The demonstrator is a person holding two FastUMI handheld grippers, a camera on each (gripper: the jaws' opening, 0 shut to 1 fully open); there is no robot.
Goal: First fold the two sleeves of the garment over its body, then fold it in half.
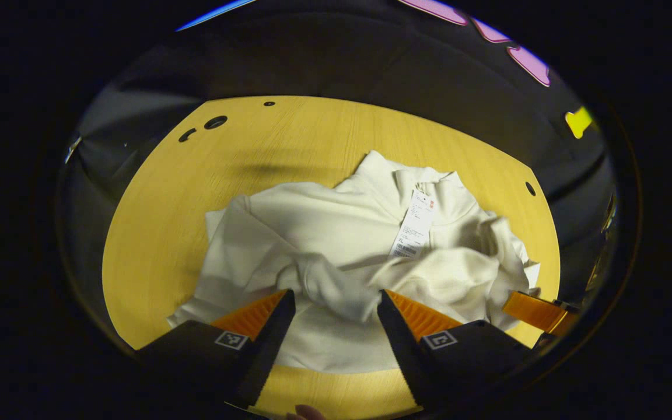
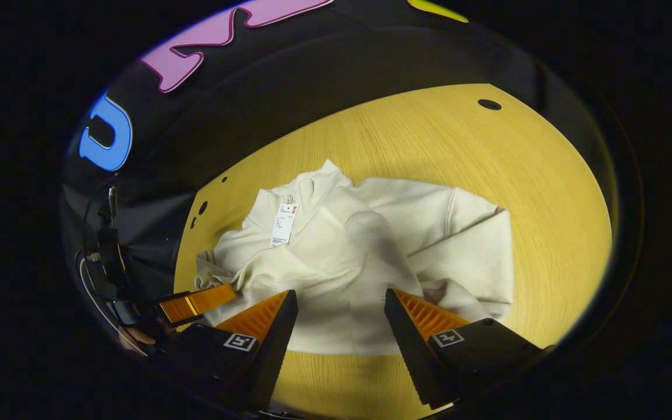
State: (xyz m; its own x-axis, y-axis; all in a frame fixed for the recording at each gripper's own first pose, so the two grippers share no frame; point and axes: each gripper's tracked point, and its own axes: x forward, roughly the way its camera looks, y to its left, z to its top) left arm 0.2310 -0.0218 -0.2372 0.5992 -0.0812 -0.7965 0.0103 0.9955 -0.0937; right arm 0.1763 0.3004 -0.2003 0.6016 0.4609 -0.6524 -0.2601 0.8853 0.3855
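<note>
Sweatshirt point(image 1: 336, 245) fabric, cream in colour, lies bunched just ahead of the left gripper point(image 1: 336, 306), whose two fingers stand spread apart above the cloth; a rumpled sleeve end point(image 1: 336, 289) sits between them, but I cannot tell whether either finger touches it. In the left gripper view the garment lies on the yellow wooden worktop point(image 1: 155, 233), collar point(image 1: 423, 181) at the far side, with a white paper tag point(image 1: 413, 224) hanging down from the collar onto the chest. Both sleeves are gathered in over the body in loose folds. At the right edge of that view the other gripper's finger shows beside the garment's side.

The right gripper point(image 2: 340, 306) is likewise spread wide, its fingers poised over the near hem point(image 2: 342, 338) of the sweatshirt and holding nothing. In the right gripper view the garment lies in the middle of the worktop point(image 2: 534, 192), collar point(image 2: 307, 181) away from the camera and the tag point(image 2: 284, 224) on the chest. One sleeve point(image 2: 464, 233) lies folded across the right part of the body. The left gripper's finger shows at the left, near the garment's lower corner. Small dark holes point(image 2: 489, 104) mark the worktop's far part, well apart from the cloth.
</note>
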